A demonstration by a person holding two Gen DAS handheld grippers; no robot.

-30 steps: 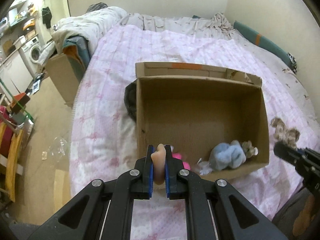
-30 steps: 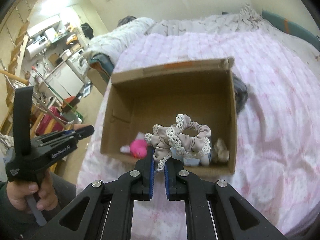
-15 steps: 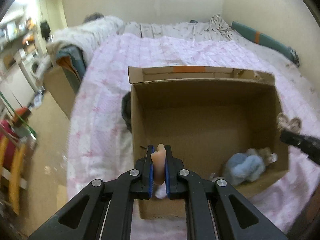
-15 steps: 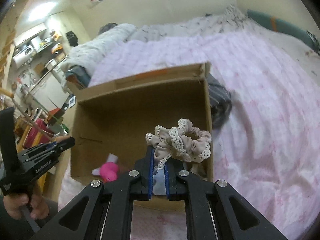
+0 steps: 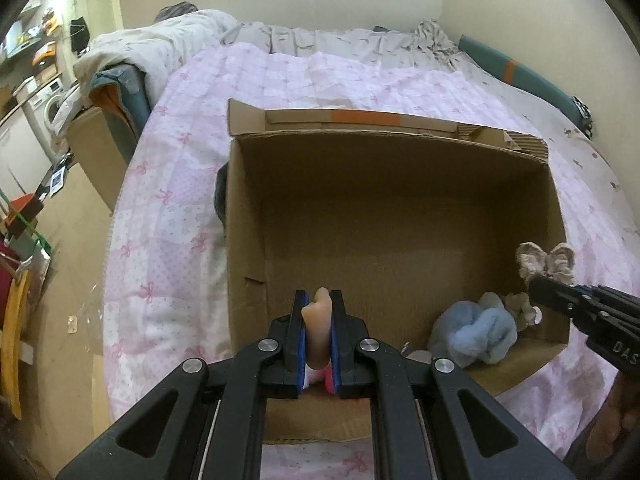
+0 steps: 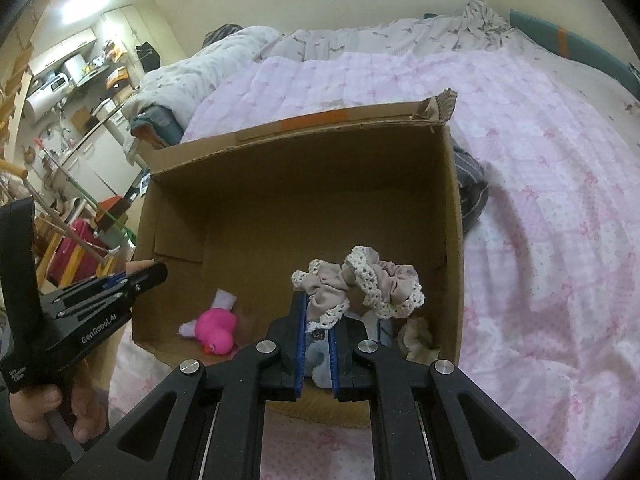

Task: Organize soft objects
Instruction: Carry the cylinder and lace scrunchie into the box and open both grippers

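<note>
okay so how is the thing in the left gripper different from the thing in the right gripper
The peach piece in the left gripper is smooth, plain and small, sandwiched between the pads; the beige scrunchie in the right gripper is ruffled, lace-edged and bigger, spilling beyond them. Both are clamped above the cardboard box.

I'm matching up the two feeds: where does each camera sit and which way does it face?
Left wrist: on the left gripper, looking down into the box; beige toy clamped, right gripper at right.
Right wrist: on the right gripper, facing the box; scrunchie clamped, left gripper and hand at left.
Shared: box, blue cloth, pink quilt.
</note>
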